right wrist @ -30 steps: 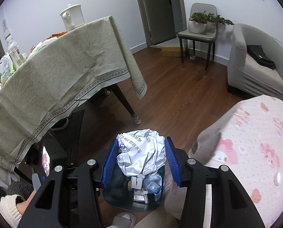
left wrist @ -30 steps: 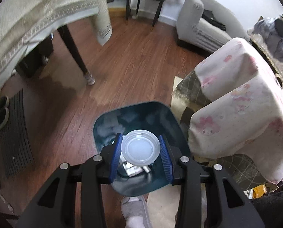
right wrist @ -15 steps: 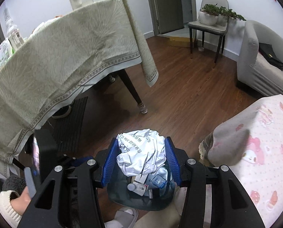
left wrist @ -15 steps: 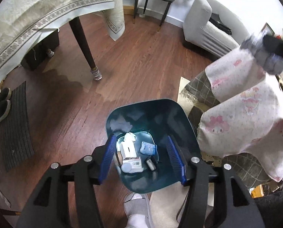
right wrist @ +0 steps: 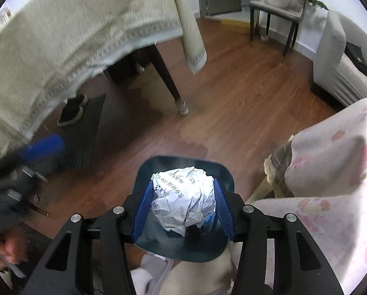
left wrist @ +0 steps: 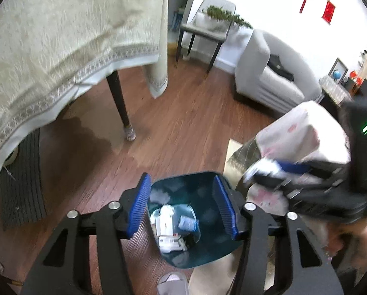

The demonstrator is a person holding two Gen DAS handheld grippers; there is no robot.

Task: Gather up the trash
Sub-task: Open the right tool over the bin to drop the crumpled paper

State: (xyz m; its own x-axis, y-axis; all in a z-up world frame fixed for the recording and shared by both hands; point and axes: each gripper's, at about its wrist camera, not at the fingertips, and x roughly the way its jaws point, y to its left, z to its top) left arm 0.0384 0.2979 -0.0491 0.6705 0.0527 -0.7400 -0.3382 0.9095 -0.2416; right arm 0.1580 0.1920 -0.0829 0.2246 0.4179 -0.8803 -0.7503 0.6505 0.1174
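A dark teal trash bin (left wrist: 208, 253) stands on the wood floor and holds a white box (left wrist: 167, 223) and other small litter. My left gripper (left wrist: 182, 177) hangs above it, its jaws closing with nothing between them. My right gripper (right wrist: 183, 182) is shut on a crumpled white paper ball (right wrist: 183, 196) printed with text, right over the bin's mouth (right wrist: 181, 159). In the left wrist view the right gripper (left wrist: 291, 166) shows blurred at the right with the paper. The left gripper's blue pad (right wrist: 45, 147) appears blurred at the left of the right wrist view.
A table under a beige cloth (left wrist: 60, 49) fills the upper left, its dark leg (left wrist: 120, 108) near the bin. A pink-patterned cover (right wrist: 331, 159) drapes furniture right of the bin. A floor mat with shoes (right wrist: 71, 110), a chair (left wrist: 203, 34) and a grey sofa (left wrist: 264, 78) lie farther off.
My left gripper let go of a round clear lid, which dropped out of its jaws, then rose away from the bin. The right gripper came down over the bin with the paper ball.
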